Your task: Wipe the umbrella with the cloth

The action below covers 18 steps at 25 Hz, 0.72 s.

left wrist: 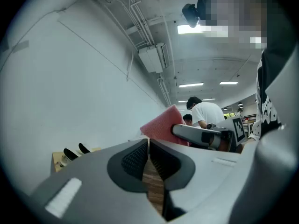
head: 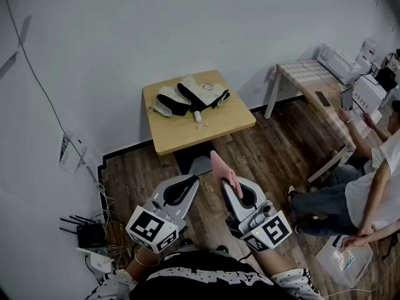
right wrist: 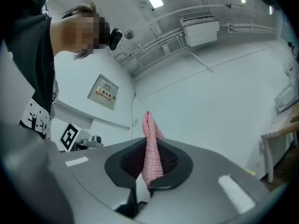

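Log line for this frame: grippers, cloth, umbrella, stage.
left gripper: shut, empty | right gripper: shut on pink cloth | umbrella: collapsed on wooden table, untouched | stage: wiping not started

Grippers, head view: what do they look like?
The left gripper and right gripper are both grey with black-lined jaws, each carrying a white cube with black square markers. The person's top is black with white print.

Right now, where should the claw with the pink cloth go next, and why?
Probably forward, toward the umbrella on the table. The right claw pinches the pink cloth, but the folded umbrella lies well ahead of it, untouched, so wiping can't start until the cloth gets there. The left claw is shut and empty.
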Available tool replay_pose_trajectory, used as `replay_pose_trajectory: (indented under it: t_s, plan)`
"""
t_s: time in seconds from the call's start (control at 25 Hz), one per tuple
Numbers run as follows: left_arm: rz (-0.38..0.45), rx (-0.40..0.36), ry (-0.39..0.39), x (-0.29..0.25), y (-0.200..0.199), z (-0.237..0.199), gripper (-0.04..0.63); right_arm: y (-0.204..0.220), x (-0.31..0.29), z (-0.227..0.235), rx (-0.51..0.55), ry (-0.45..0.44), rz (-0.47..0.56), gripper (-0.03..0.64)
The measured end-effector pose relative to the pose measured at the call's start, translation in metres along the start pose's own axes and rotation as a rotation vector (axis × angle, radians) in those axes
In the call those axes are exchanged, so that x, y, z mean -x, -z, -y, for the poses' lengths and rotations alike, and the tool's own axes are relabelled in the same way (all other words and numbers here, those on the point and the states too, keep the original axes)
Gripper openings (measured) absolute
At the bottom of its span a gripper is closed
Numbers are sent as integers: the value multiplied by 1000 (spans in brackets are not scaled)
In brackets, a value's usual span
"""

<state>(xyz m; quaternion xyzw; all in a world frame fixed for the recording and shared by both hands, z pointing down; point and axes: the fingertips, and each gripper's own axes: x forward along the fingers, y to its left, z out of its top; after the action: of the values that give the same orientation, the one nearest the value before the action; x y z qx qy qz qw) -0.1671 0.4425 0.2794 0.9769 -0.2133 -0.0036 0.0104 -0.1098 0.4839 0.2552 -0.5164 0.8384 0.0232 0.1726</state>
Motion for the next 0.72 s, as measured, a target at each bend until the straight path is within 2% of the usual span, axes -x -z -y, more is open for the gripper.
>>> replay_pose_trajectory:
  t_s: [0.24,0.48,0.72]
  plan:
    - [5,19,-10,-11,1,9,-6,-3,14,17,-43,8,7,29]
    - [-3,16,-20,-24,5,30,-6,-10,36,26,-21,-10,1,29]
    - [-26,28,-39,-28,15,47,-6,-9,58,40,-58,-4,-4,31]
